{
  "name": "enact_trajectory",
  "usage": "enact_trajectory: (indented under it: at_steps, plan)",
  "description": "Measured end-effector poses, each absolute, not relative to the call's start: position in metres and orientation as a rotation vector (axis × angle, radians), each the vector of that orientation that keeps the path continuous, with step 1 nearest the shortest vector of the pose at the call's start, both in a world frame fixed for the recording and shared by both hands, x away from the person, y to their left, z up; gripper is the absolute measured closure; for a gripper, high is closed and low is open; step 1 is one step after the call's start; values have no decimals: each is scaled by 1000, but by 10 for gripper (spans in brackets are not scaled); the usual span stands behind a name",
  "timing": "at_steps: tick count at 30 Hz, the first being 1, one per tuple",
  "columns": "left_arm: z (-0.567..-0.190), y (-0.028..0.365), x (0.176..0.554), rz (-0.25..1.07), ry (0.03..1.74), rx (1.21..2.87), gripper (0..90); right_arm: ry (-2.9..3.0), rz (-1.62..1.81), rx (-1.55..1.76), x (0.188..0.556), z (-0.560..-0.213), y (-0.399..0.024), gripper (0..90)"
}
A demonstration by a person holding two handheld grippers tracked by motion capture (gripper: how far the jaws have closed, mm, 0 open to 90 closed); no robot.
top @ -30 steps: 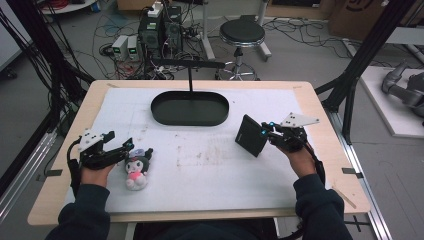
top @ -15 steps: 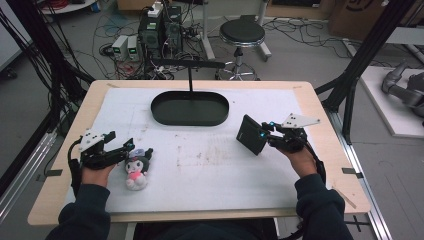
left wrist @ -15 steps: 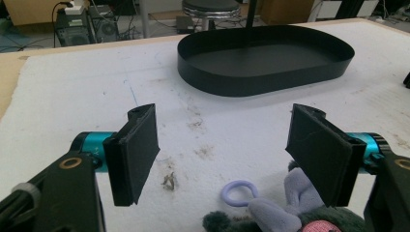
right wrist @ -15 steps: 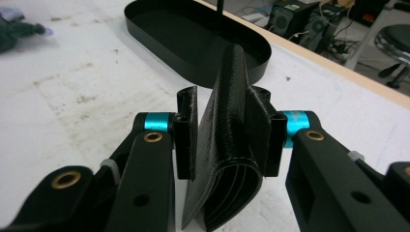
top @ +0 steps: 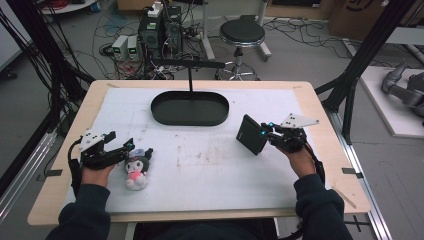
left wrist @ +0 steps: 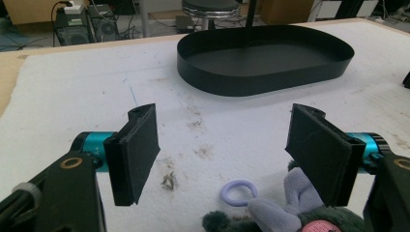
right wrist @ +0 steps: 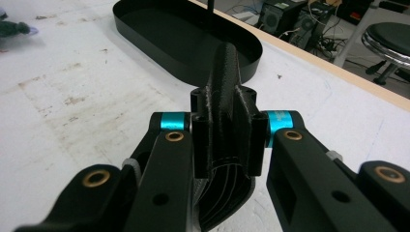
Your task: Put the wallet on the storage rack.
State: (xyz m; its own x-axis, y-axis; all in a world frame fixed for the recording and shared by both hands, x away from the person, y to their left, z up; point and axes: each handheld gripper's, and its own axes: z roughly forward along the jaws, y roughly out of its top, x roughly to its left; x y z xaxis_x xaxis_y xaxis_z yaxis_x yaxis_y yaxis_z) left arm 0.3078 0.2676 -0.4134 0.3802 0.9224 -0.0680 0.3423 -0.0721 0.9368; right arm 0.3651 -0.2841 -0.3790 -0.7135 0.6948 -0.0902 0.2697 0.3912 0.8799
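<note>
Near the desk's near-left corner, the left tongs (top: 127, 148) stand released, jaws wide apart, just beside a small dark-haired plush doll in pink (top: 136, 167) with a lilac ring (left wrist: 239, 192). Toward the right edge, the right tongs (top: 262, 132) are clenched on a flat black wallet-like case (top: 251, 134), nearer to the black oval metal tray (top: 190, 118) at the far edge. No legible writing.

A robotics lab workstation, seen from above.
A wooden table (top: 320, 115) covered with a stained white mat (top: 210, 165) is ringed by black frame struts (top: 367, 47). Cables (top: 65, 30), computer towers (top: 160, 32) and a stool (top: 242, 35) are spread over the grey floor behind, and a grey robot arm (top: 402, 90) is seen at right.
</note>
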Motion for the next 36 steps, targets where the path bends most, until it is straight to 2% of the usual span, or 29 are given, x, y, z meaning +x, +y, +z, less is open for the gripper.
enact_trajectory:
  at_steps: [9, 17, 29, 36]
  plan:
    - [-412, 266, 308, 719, 1133, 1622, 272, 2178, 1247, 799, 362, -377, -280, 841]
    - [-413, 268, 307, 723, 1139, 1618, 272, 2100, 1127, 667, 355, -375, -269, 840]
    - [-412, 267, 307, 723, 1137, 1621, 275, 2094, 1129, 775, 359, -375, -277, 842]
    - [-413, 268, 307, 723, 1139, 1622, 275, 2147, 1245, 799, 361, -376, -275, 845]
